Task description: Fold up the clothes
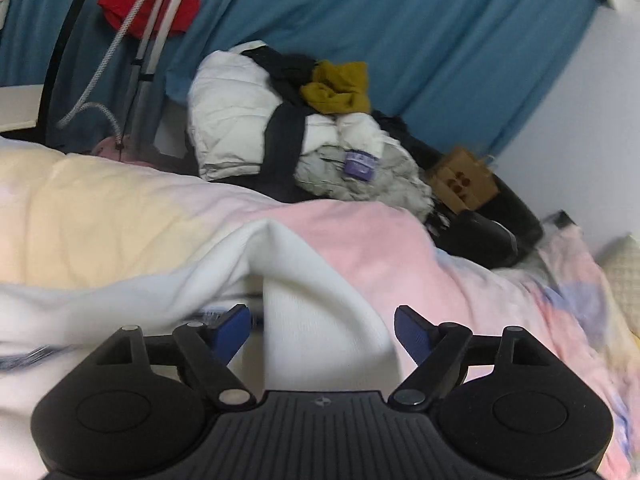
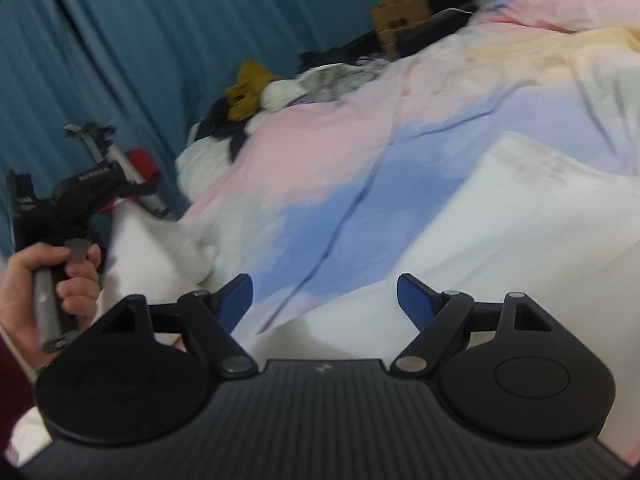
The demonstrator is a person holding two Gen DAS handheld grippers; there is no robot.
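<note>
A white garment lies on the pastel bed cover, and one raised fold of it runs up between my left gripper's blue pads. The jaws stand wide and the pads do not press the cloth. In the right wrist view the same white garment spreads to the right and under my right gripper, which is open with nothing gripped. At that view's left edge a hand holds the left gripper's handle beside another bunch of white cloth.
A pile of clothes with a mustard-yellow piece sits at the bed's far edge, and a brown paper bag and dark items lie beyond it. Blue curtains hang behind. A stand with a red garment is at the left.
</note>
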